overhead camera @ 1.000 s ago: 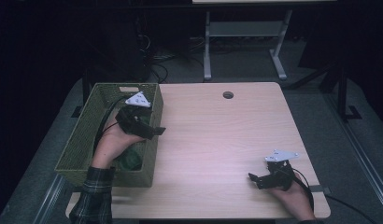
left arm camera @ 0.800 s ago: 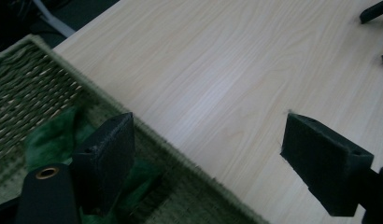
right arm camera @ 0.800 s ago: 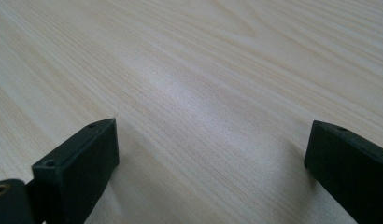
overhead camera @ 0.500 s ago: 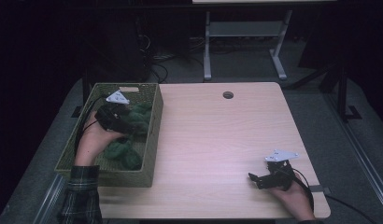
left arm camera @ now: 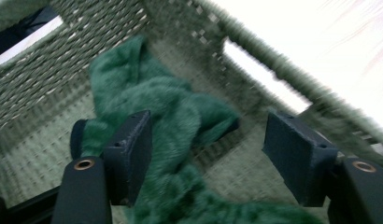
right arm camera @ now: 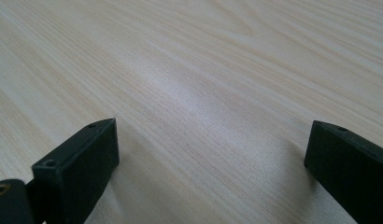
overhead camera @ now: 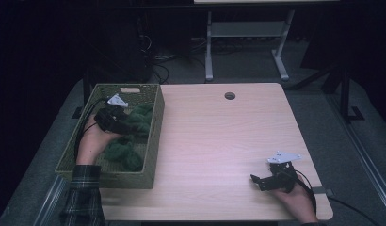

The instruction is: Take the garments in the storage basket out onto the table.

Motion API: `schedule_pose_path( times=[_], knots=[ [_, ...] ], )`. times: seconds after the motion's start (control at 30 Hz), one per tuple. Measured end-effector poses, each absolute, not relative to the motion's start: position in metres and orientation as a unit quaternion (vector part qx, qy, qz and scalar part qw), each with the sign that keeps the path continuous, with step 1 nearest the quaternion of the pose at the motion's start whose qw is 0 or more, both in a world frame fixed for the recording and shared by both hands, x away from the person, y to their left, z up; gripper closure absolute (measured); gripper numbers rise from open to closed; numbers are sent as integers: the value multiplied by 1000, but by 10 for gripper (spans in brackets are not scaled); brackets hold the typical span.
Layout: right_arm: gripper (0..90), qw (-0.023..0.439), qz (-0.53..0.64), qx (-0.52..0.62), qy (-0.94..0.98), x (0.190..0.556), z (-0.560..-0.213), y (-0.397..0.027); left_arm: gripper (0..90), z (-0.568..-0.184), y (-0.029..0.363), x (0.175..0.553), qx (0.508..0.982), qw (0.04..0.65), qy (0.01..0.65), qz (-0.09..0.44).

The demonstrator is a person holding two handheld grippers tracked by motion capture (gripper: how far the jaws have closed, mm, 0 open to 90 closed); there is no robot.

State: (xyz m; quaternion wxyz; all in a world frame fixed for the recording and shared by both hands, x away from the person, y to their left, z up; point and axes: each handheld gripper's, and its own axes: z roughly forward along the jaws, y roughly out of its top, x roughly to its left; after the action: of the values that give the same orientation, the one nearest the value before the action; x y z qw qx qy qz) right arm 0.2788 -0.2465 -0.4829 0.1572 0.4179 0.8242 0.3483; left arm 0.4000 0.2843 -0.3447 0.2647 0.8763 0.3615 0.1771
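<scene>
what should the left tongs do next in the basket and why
Probably ease a little further down and finish closing. The left tongs sit inside the woven basket with the green fuzzy cloth bunched between the jaws; they have just been closing, but the right pad stands apart from the fabric, so nothing is gripped yet. The right tongs rest open on the table.

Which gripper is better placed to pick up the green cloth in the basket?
Left. The left gripper is inside the basket, jaws closing around the green cloth; the right gripper rests far across the table.
</scene>
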Motion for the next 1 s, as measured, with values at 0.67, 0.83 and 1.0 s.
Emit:
schedule_pose_path(
  times=[0.67,0.83,1.0],
  knots=[
    [25,159,348,420,823,278,-483,-247,382,-388,303,421,880,201,401,160],
    [26,159,348,420,823,278,-483,-247,391,-397,306,425,880,184,410,154],
    [26,159,348,420,823,278,-483,-247,525,-400,305,425,881,185,413,138]
  ],
)
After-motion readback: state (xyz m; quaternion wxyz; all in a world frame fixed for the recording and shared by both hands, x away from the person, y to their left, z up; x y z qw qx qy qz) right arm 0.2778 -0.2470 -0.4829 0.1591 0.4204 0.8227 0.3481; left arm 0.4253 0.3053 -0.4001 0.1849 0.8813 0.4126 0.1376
